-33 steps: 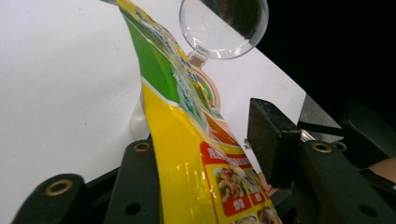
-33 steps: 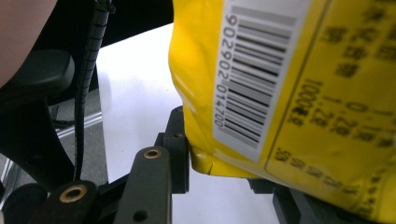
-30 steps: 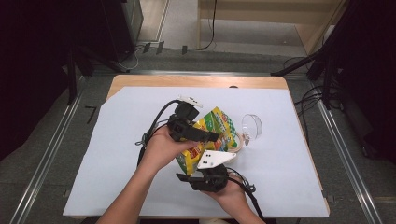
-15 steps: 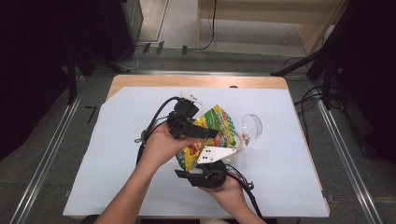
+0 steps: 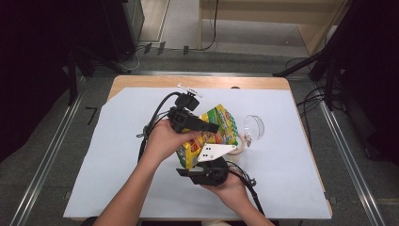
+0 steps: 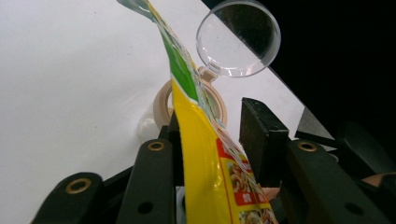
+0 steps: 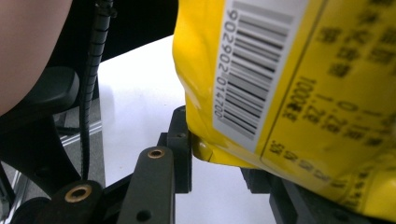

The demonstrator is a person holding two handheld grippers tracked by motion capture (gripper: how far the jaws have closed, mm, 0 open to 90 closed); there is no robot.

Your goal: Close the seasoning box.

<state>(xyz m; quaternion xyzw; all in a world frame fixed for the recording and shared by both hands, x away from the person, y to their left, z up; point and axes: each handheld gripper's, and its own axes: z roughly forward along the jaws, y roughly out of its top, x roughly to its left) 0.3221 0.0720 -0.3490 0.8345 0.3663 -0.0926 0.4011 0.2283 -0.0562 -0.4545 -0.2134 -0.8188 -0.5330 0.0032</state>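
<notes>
Midway over the white-papered table, a person holds a yellow and green snack bag off the surface between two hand-held grippers, apparently to pull it open or steady it for pouring. From the high view the left gripper reaches in from 9 o'clock across the bag's upper part, while the right gripper, topped by its grey three-cornered plate, takes the lower end from 6 o'clock.

Along the left gripper's own jaws, the bag's thin sealed edge rises between them; the jaws have just been closing on it, one pad lies against the film, and a gap shows on the other side, so a firm pinch cannot be confirmed. The right gripper's jaws stand partly open around the puffed bottom corner, barcode side facing the camera; the near pad touches the foil and the far one is hidden behind the bag, though the bag hangs clear of the table and seems carried there.

Glossy, crinkled foil gives the bag a slippery, pillow-like form. Just beyond it, at 3 o'clock, lie a clear round plastic cup and a beige tape ring, both resting on the matte sheet.
</notes>
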